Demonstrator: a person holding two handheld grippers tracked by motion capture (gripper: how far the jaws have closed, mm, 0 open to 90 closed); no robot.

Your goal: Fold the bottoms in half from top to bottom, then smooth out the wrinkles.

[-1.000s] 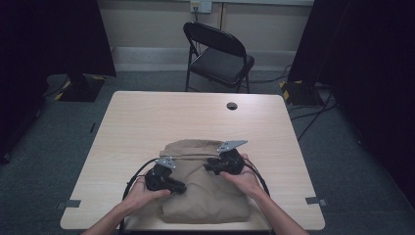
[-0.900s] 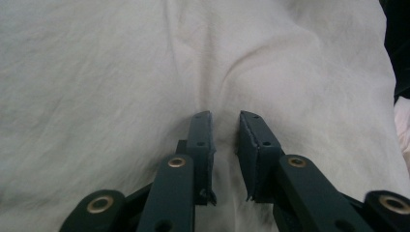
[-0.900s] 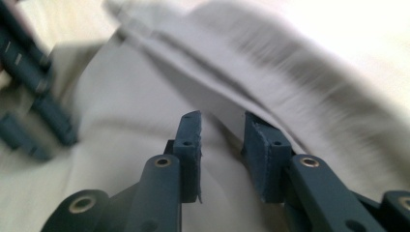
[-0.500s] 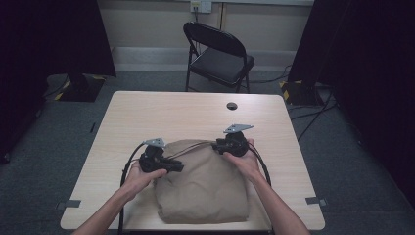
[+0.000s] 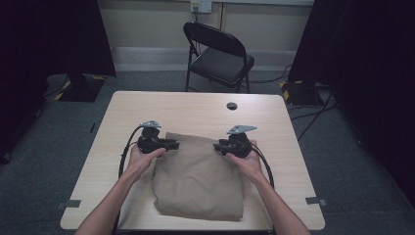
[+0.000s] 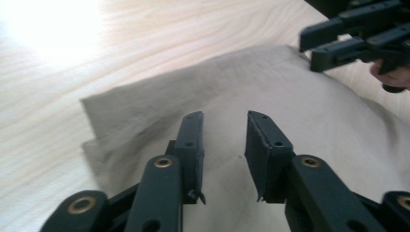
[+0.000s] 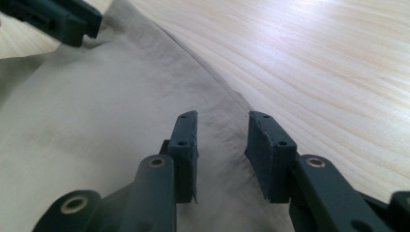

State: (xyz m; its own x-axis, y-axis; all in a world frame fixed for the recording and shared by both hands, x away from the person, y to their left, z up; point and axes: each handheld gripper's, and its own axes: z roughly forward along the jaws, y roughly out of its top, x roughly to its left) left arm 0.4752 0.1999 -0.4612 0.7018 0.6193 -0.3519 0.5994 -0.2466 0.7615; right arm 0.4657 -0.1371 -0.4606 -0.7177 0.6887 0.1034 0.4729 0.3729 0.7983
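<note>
A tan, folded fabric cloth [image 5: 198,178] lies flat with soft creases, spreading beneath and ahead of both pairs of parted jaws, gripped by neither.

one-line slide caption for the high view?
Person's left gripper and right gripper, fingers open, at the far corners of a tan folded cloth on a wooden table.
</note>
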